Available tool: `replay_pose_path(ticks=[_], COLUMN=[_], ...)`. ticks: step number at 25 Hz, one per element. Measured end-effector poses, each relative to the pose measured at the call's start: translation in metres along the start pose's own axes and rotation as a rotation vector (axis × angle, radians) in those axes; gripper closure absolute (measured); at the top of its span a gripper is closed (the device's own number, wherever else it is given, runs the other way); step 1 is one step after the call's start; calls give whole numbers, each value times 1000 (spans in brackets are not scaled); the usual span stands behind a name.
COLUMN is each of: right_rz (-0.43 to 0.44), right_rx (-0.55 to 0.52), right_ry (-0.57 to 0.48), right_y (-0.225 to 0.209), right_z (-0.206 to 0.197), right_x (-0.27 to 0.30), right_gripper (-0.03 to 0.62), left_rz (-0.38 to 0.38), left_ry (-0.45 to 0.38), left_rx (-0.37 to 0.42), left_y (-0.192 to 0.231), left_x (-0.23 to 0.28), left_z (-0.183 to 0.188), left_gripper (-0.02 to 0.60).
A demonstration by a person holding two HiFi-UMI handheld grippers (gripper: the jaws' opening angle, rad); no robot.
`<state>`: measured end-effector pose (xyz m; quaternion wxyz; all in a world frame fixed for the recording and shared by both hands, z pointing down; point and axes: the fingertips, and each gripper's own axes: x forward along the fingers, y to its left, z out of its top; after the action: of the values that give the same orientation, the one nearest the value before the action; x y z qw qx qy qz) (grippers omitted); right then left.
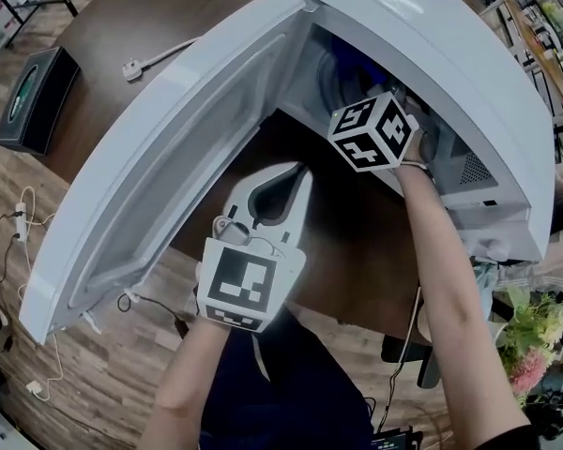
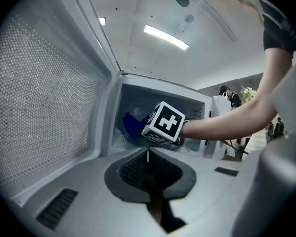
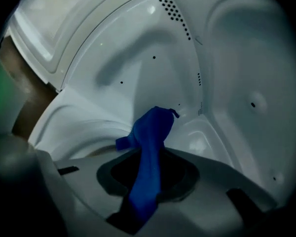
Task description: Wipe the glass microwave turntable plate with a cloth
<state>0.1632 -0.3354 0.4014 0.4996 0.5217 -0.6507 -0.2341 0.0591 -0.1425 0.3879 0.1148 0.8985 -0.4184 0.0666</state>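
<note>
The right tool reaches inside the microwave, its jaws nearly closed on a blue cloth that runs up between them and flops past the tips in a loose fold. The glass plate seems to lie on the oven floor just ahead of and below those tips, showing only as a pale sheen. The left tool hangs outside by the open door, jaws together and empty. The cloth is light and limp, so a pinch near its middle leaves enough hanging to rub with; the plate is likely slippery and breakable, best steadied at its rim
</note>
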Motion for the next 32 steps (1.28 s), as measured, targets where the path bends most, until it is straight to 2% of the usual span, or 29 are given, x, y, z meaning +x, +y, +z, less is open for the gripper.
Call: replay_pose_path(ticks=[3,10,15,26,32], right_rz=[7,31,35,37,55], right_rx=[-59,-107,-240,-401,-494], right_ry=[5,64,109,268,402], right_y=[-1,-9,-6,-14,-20], right_z=[-3,-19,-21,-44,-71], right_x=[12,29,35,36,30], right_gripper=[520,520,520,525,525], left_rz=[4,-15,-49,-69,-83], left_ry=[6,30,35,29,38], left_rx=[-2,25,33,5,-1], left_y=[3,4,3,9,4], left_x=[1,12,20,15,13], left_z=[-2,-6,-5,-9,-13], left_gripper=[568,568,568,568,568])
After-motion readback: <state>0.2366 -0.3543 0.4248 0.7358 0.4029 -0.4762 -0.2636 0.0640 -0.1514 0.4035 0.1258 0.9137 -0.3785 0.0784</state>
